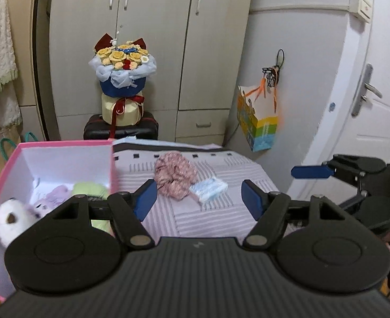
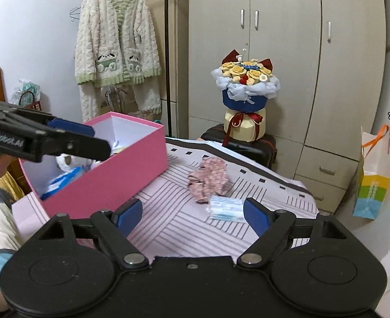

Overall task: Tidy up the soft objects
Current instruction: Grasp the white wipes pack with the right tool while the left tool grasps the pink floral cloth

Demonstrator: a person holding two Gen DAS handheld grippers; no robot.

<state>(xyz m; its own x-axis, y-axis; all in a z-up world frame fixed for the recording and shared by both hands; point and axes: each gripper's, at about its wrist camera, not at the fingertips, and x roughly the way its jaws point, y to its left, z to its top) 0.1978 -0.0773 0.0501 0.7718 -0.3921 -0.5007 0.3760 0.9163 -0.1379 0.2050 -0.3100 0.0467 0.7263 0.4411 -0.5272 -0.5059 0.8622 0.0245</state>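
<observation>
Pink cardboard forms the open box point(image 1: 62, 145) at the left of the left wrist view, resting on the striped bed cover point(image 1: 208, 220); inside lie a white plush toy point(image 1: 12, 217), a lilac plush point(image 1: 54, 194) and a pale green soft piece point(image 1: 90, 189). The left tongs point(image 1: 199, 198) hang above the cover with blue pads spread wide and nothing between them. Beyond them a crumpled pink floral cloth point(image 1: 175, 175) touches a pale blue tissue pack point(image 1: 209, 189) on its right. The right tongs point(image 1: 311, 171) enter at the far right. In the right wrist view, the right tongs point(image 2: 193, 216) are likewise wide apart and empty over the cover point(image 2: 173, 212), the tissue pack point(image 2: 226, 208) near the right pad and the floral cloth point(image 2: 208, 179) just beyond it. The pink box point(image 2: 131, 164) sits left, the left tongs point(image 2: 89, 137) over its opening. A bouquet point(image 2: 245, 84) stands far back on a dark suitcase point(image 2: 264, 145).
</observation>
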